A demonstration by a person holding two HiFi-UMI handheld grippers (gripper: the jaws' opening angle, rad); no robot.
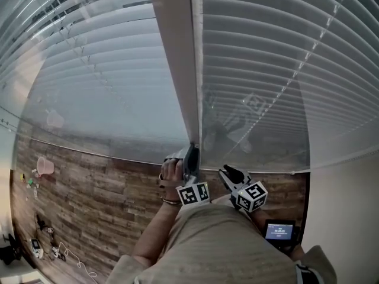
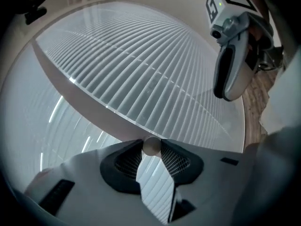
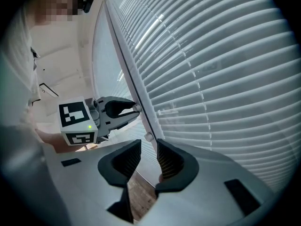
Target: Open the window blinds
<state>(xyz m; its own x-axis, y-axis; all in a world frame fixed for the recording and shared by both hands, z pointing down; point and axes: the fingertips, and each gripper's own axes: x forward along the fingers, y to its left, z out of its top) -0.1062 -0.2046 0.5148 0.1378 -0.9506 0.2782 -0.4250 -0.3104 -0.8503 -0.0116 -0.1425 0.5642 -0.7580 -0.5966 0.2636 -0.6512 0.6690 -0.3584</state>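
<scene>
A brown wood-plank floor [image 1: 89,194] meets a plain pale wall [image 1: 349,212] on the right, in soft daylight.

Looking down past two white slatted blinds [image 1: 266,70], split by a pale frame post [image 1: 176,58]. Left gripper [image 1: 192,151] up against its bottom end, right gripper [image 1: 227,172] just beside. Plank floor [image 1: 100,188] below.

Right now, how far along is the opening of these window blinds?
Barely started. Done: the left hand-held gripper is clamped on a tilt wand's round end. In hand: that grip, ready to twist. Left: the blind slats look overlapped and shut, and the right hand-held gripper is open, a second wand end just past its jaw tips.
</scene>
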